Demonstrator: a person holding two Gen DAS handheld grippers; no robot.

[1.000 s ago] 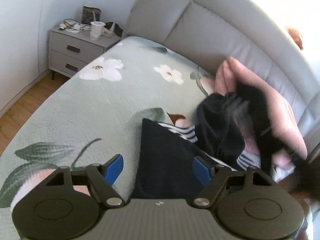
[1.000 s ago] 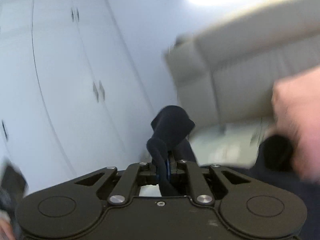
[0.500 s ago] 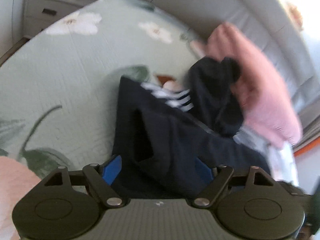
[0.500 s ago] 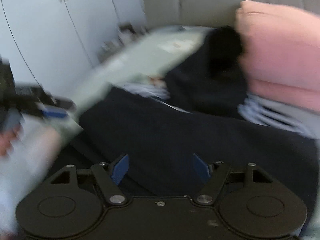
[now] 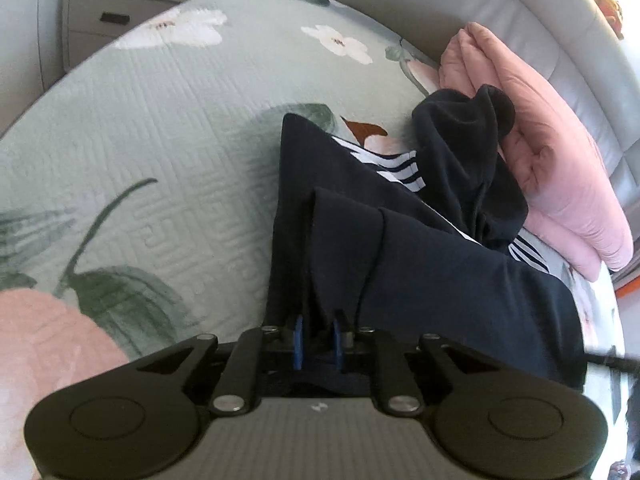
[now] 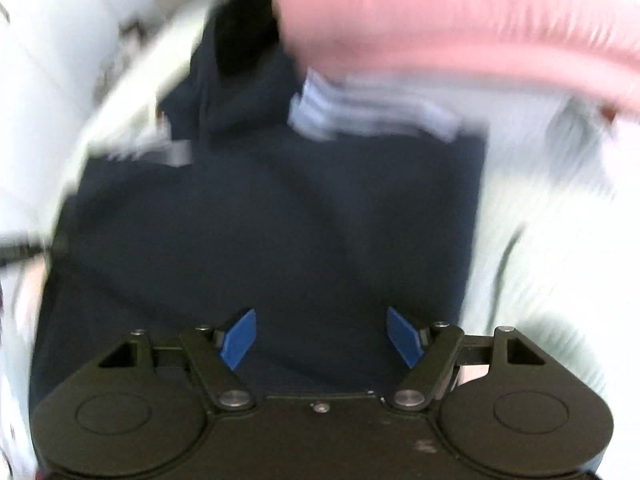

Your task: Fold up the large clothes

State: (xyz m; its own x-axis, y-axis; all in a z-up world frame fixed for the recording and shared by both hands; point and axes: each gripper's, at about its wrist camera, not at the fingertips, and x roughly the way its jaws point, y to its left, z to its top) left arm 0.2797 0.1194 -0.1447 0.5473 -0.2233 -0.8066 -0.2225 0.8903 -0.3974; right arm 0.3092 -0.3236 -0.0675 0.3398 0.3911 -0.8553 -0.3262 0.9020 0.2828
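A dark navy garment [image 5: 432,264] with white stripes lies on the bed [image 5: 168,128], partly folded, its far end bunched against a pink quilt [image 5: 552,152]. My left gripper [image 5: 318,340] is shut on a fold at the garment's near left edge, its blue pads pinching the cloth. In the blurred right wrist view, my right gripper [image 6: 322,338] is open and empty, just above the navy garment [image 6: 280,220], with its blue pads [image 6: 240,338] wide apart.
The bed has a pale green floral quilted cover. A grey padded headboard [image 5: 460,4] runs behind it. A grey nightstand [image 5: 108,20] with clutter stands at the far left. The pink quilt also shows in the right wrist view [image 6: 460,20].
My left gripper went from open to shut on the garment's edge. My right gripper let go of the dark cloth it held aloft, opened and dropped down over the garment.
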